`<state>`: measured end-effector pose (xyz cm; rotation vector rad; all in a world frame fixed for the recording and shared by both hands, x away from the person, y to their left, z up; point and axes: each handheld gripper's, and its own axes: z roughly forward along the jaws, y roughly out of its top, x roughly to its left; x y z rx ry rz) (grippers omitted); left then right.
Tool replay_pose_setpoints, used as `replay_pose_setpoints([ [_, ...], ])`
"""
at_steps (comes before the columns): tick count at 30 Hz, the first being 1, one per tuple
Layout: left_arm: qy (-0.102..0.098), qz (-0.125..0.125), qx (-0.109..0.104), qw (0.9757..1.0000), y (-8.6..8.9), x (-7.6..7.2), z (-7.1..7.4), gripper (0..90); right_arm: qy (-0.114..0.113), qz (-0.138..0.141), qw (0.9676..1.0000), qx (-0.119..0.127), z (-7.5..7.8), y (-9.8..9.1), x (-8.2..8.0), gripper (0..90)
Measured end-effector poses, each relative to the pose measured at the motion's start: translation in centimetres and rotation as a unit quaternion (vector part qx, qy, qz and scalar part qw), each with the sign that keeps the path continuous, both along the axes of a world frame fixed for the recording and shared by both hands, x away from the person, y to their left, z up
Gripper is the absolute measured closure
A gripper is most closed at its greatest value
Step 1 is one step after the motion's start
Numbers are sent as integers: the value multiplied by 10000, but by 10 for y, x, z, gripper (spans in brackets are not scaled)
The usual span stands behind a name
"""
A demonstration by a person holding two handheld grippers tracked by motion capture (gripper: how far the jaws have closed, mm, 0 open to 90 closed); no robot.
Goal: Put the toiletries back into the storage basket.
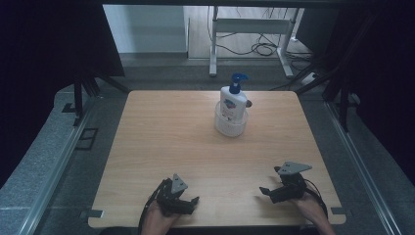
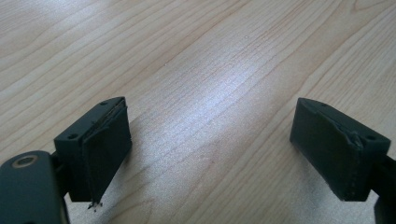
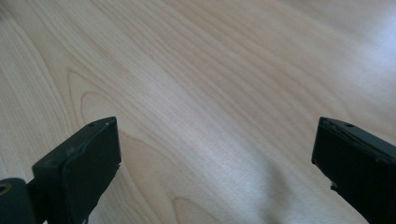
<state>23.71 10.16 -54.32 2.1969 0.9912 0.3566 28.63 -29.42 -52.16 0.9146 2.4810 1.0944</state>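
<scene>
Gaping wide, both of them: the left gripper [image 1: 188,203] resting at the near edge of the pale wooden table [image 1: 161,142], the right gripper [image 1: 269,192] resting at the near edge too, well over to the right, nothing between the jaws of either.

Standing upright near the far edge, a little right of the table's middle: the white plastic pump bottle with the blue nozzle head [image 1: 233,99], seated inside a short clear round tub [image 1: 230,125] that is ringing its base. Long axis running vertical, nozzle pointing off to the right (a small dark object just behind it, too small to tell).

Lying well apart from both grippers, straight ahead and away from the person. Sitting slightly closer to the right gripper, judging by the high view, since the bottle is standing right of the centre line and that gripper is already angling inward toward the middle. Calling, most likely, for a forward reach across bare tabletop, with the jaws coming at the bottle's body from the side, above the tub's rim.

Looking down at bare wood grain in the left gripper view, pads [image 2: 105,154] spread far apart; the same in the right gripper view, pads [image 3: 88,168] spread and empty.
</scene>
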Motion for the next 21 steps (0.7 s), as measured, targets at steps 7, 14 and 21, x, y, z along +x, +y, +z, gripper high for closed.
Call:
replay_pose_setpoints([
  [7, 0, 9, 3, 10000, 0, 0, 0, 118, 133, 36, 9999, -7, -13, 4, -4, 8],
  [14, 1, 16, 3, 10000, 0, 0, 0, 118, 201, 95, 9996, -179, -21, 7, -5, 0],
  [21, 0, 20, 12, 10000, -1, 0, 0, 117, 175, 90, 9996, -222, -22, 8, -6, 0],
])
